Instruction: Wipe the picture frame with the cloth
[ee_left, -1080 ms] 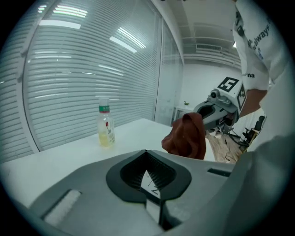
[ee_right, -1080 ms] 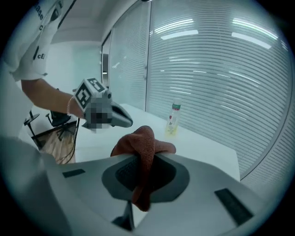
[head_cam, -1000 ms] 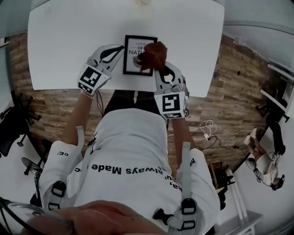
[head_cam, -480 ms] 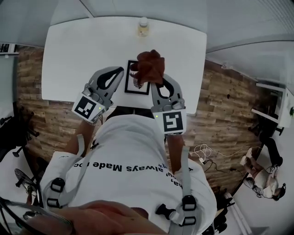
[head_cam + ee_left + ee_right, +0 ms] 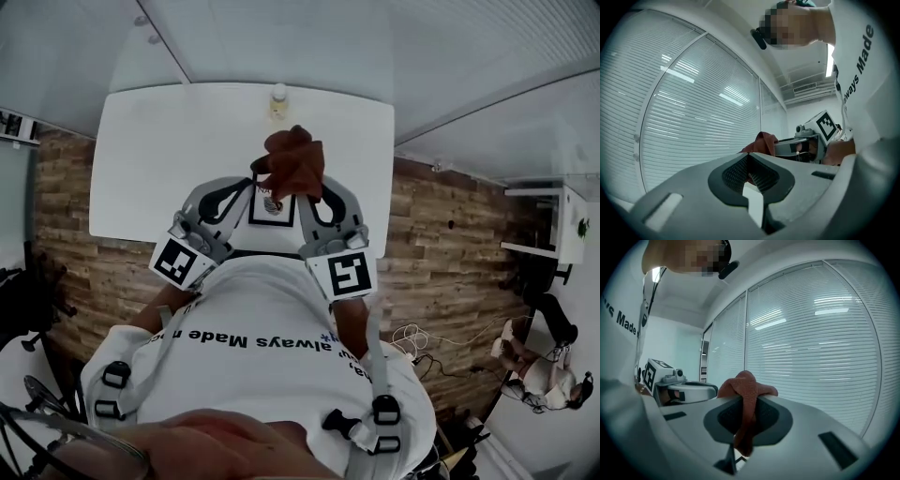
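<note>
— Start close in. What are the two tools doing?

— The right gripper (image 5: pixel 746 401) has its jaws pinched tight on the rust-red cloth (image 5: pixel 292 164). Its own view shows a strip of cloth running down between the pads and a bunch bulging over the tips. The left gripper (image 5: pixel 747 156) has its pads together with nothing between them. A white sliver shows through the gap behind them, possibly the table, though I can't tell.

— And the picture frame (image 5: pixel 272 206)?

— Only the head view shows it plainly. It lies at the near edge of the white table (image 5: pixel 159 159), between the two grippers. The cloth covers its far end there, and I can't tell whether they touch.

— What do the gripper views add?

— Each shows the other gripper beside it, and window blinds (image 5: pixel 825 348) beyond.

— Any containers?

— A small bottle (image 5: pixel 278 97) stands at the table's far edge. It is too small to tell what it holds.
</note>
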